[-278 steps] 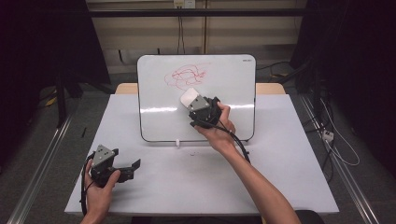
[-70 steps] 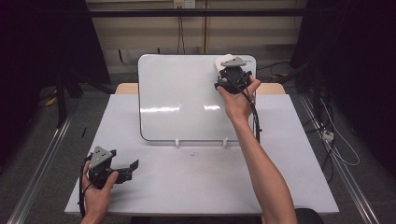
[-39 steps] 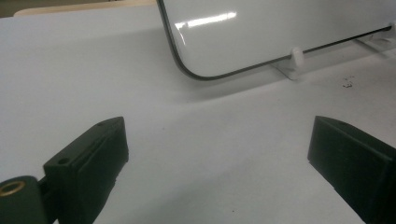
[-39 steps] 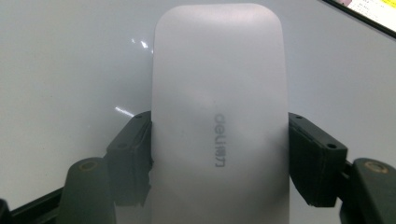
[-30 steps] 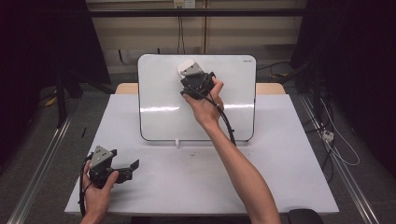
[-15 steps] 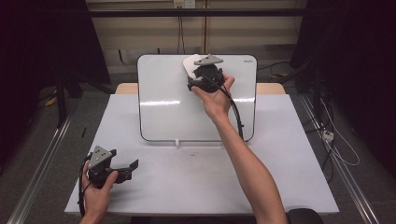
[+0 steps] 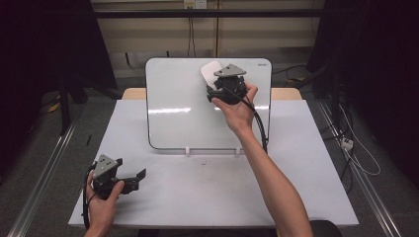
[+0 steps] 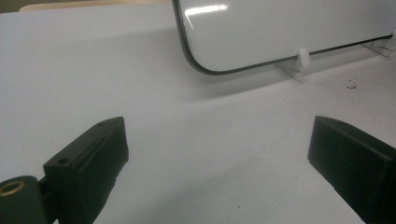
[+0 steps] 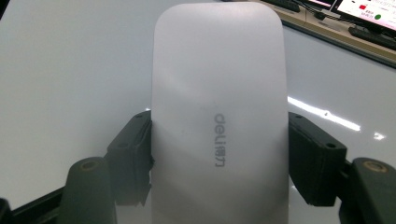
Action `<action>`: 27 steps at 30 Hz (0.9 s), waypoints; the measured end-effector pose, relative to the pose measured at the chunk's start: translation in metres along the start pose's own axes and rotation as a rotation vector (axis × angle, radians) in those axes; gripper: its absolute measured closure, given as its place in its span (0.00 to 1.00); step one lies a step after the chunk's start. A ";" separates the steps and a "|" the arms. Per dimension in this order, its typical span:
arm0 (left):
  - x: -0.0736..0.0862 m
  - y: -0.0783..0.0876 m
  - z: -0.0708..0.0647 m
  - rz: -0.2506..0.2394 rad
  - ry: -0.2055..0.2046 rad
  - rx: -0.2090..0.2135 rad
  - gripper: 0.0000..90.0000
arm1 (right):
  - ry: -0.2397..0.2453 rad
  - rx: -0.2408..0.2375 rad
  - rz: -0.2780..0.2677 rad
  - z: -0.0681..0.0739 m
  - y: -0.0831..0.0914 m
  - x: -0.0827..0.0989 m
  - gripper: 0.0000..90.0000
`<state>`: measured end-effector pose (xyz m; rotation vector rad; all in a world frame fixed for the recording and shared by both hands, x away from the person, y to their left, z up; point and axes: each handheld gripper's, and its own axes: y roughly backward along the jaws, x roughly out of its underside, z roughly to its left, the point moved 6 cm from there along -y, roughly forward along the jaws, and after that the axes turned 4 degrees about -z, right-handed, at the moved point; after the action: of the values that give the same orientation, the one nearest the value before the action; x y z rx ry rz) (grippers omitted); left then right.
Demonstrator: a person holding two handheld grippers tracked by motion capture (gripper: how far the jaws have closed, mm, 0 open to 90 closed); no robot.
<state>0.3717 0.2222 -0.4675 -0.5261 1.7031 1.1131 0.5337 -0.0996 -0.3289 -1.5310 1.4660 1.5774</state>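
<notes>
Eraser (image 9: 218,116) clamped across width by right gripper (image 7: 213,84) fingers, long axis pointing out ahead, flat against whiteboard (image 7: 178,113) upper right. Left gripper (image 7: 131,178) wide open, empty, low on table (image 7: 306,163), well apart.

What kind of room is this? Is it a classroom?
More likely a lab or test room. A whiteboard stands on a plain white table, dark curtains hang at the sides, and cables trail over the floor.
</notes>
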 end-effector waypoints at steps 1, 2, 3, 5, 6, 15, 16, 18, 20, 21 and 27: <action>0.000 0.000 0.000 0.002 -0.003 -0.002 0.05 | 0.003 -0.002 0.000 0.000 0.001 0.002 0.35; 0.000 0.001 0.000 0.005 -0.005 -0.004 0.05 | 0.002 -0.006 -0.001 0.000 0.001 0.003 0.35; 0.000 0.001 0.000 0.003 -0.004 -0.006 0.05 | 0.004 -0.006 0.000 0.000 0.002 0.005 0.35; 0.000 0.001 0.000 0.005 -0.006 -0.006 0.05 | 0.004 -0.005 -0.004 -0.001 0.005 0.007 0.35; -0.001 0.001 0.000 0.006 -0.008 -0.007 0.05 | 0.003 -0.009 -0.008 -0.001 0.007 0.007 0.35; -0.001 0.001 -0.001 -0.001 -0.008 -0.008 0.05 | 0.034 -0.015 -0.021 0.000 0.021 0.011 0.35; -0.001 0.001 0.000 0.001 -0.008 -0.008 0.05 | 0.034 -0.019 -0.025 0.000 0.022 0.011 0.35; 0.000 0.000 0.002 0.006 -0.004 -0.012 0.06 | 0.041 -0.019 -0.028 0.000 0.024 0.012 0.35; 0.000 -0.001 0.003 0.006 0.003 -0.012 0.05 | 0.042 -0.021 -0.030 -0.001 0.026 0.014 0.35; 0.001 0.000 0.004 0.012 0.004 -0.009 0.05 | 0.044 -0.022 -0.028 -0.001 0.027 0.015 0.35; 0.000 0.000 0.001 0.007 -0.005 -0.008 0.05 | 0.058 -0.027 -0.018 0.000 0.031 0.022 0.35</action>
<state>0.3722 0.2235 -0.4677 -0.5222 1.6985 1.1260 0.5008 -0.1158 -0.3380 -1.6136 1.4640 1.5606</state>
